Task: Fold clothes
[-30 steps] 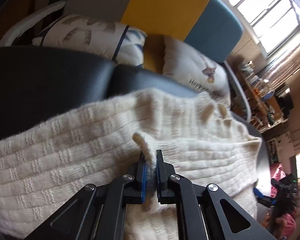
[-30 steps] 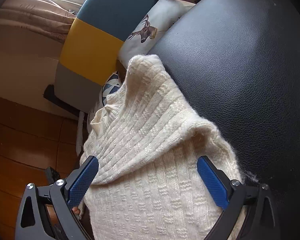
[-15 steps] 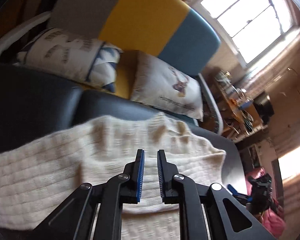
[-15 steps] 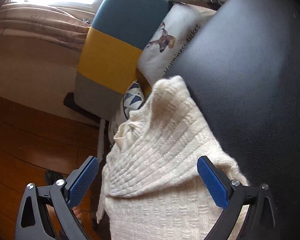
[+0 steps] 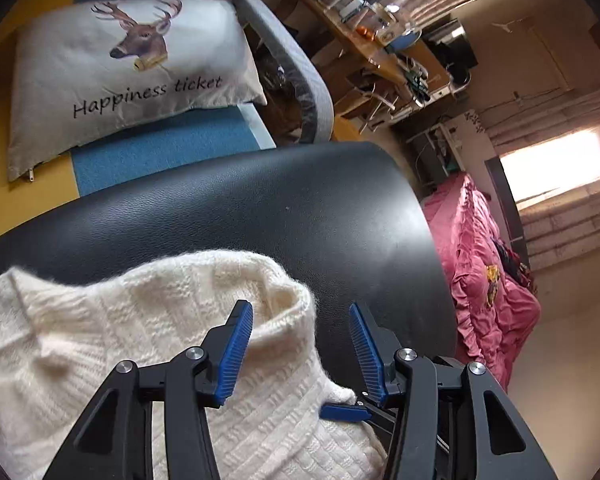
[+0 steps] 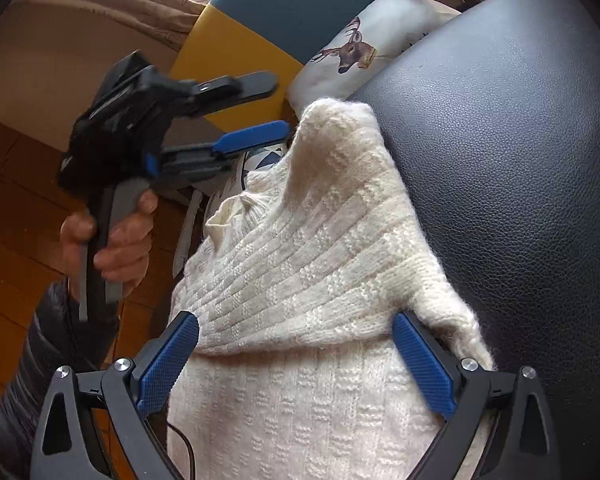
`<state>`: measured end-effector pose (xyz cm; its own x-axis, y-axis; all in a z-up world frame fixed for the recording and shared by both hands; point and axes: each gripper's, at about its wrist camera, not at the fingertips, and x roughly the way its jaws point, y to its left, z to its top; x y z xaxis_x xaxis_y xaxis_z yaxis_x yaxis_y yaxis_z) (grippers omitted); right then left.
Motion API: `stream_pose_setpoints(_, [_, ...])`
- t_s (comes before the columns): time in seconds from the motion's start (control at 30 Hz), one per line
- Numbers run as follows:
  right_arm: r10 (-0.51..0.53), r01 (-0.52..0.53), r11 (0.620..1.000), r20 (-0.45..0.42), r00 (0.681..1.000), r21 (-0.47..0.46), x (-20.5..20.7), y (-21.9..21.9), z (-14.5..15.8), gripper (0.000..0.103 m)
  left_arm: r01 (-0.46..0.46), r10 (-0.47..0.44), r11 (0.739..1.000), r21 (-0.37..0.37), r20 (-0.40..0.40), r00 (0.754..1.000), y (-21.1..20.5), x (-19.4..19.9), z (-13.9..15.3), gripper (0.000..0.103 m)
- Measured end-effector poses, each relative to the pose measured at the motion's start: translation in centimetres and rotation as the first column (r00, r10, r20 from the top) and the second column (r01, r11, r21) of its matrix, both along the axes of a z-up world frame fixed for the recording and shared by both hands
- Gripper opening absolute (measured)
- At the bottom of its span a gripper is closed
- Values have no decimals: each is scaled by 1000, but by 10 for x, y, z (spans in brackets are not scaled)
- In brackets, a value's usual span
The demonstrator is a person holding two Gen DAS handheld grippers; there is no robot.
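Above: cream knit sweater (image 6: 324, 264) folded on black leather cushion (image 6: 520, 168); left gripper (image 5: 300, 336) and right gripper (image 6: 296, 356) both spread wide, holding nothing.

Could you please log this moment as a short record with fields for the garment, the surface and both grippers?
garment: cream knit sweater, partly folded, one layer lapped over another
surface: black leather seat, sweater lies on it
left gripper: open, empty, over the sweater's rounded fold
right gripper: open, empty, fingers either side of the fold edge
background: deer cushion beyond the seat
task state: fold not finished
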<state>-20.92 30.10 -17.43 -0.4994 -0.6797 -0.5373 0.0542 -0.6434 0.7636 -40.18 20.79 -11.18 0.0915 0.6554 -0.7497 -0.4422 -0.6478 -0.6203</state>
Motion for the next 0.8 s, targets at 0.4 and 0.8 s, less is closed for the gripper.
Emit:
stream_pose_setpoints(0.4, [42, -35, 995, -79, 996, 97, 11, -11, 1, 100, 218, -219, 970, -105, 5, 976, 64, -1, -30, 10])
stream_pose_setpoints(0.8, [58, -37, 983, -114, 992, 181, 16, -24, 1, 100, 173, -189, 981, -86, -257, 948, 56, 0, -37, 11])
